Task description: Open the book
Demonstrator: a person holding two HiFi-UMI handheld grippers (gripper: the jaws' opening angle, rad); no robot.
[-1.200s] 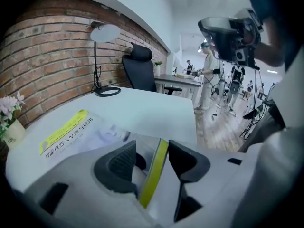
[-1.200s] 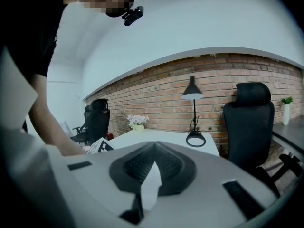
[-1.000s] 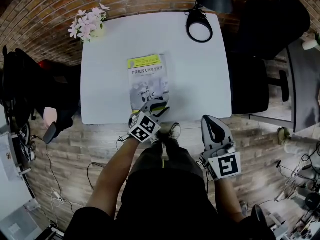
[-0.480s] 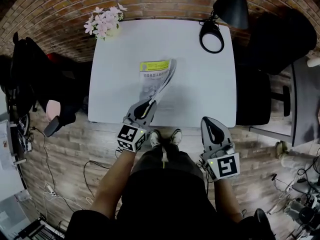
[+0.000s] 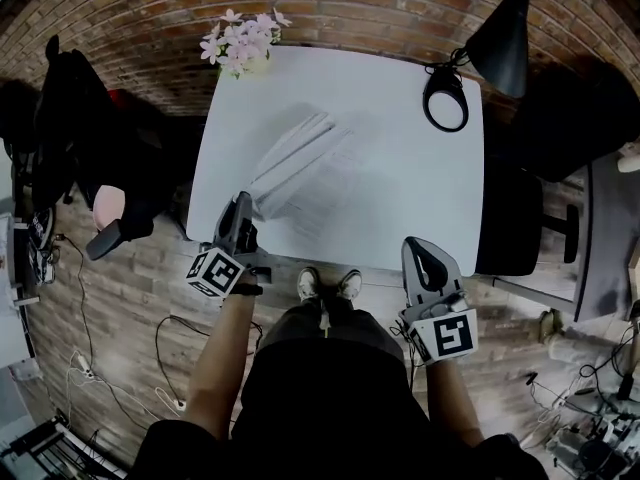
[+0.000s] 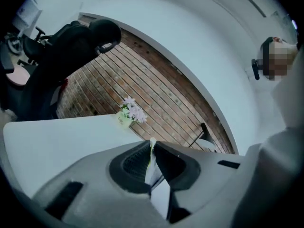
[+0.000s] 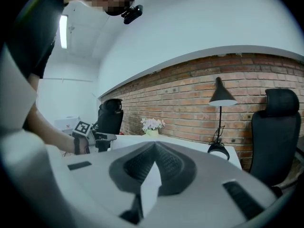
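The book (image 5: 305, 168) lies on the white table (image 5: 420, 198) with its cover lifted and swung to the left, so pale pages show. My left gripper (image 5: 243, 203) is at the table's front left edge, pointing level, shut on the edge of that cover. In the left gripper view the thin cover (image 6: 151, 167) with a yellow edge is pinched between the jaws. My right gripper (image 5: 418, 246) hovers off the table's front edge, right of the book. Its jaws are together with nothing between them (image 7: 155, 146).
A pot of pink flowers (image 5: 243, 43) stands at the table's back left corner, a black desk lamp (image 5: 447, 98) at the back right. A black office chair (image 5: 570, 108) stands to the right, dark chairs and bags (image 5: 70, 108) to the left. The person's shoes (image 5: 328, 284) are below the front edge.
The left gripper took the cover at the book's near edge, lifted it and swung it left. The yellow front no longer shows. The right gripper shifted only slightly.
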